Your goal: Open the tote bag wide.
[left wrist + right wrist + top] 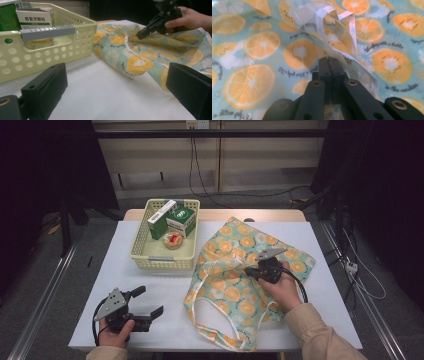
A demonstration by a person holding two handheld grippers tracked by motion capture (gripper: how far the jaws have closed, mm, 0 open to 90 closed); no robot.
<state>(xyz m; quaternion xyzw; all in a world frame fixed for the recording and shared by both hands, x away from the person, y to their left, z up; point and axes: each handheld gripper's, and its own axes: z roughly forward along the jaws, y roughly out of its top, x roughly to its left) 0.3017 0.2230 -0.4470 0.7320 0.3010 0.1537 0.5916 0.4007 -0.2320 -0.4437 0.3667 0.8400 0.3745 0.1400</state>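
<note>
Where fabric bunches, tool clamping bag.

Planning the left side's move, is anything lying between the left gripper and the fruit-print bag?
Nothing visible. Bare white table lies between the open left gripper and the bag; the basket sits farther back.

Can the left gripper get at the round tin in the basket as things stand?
Probably yes: the left gripper is open and holds nothing, bare table lies between it and the basket, and the round tin lies uncovered beside the boxes.
</note>
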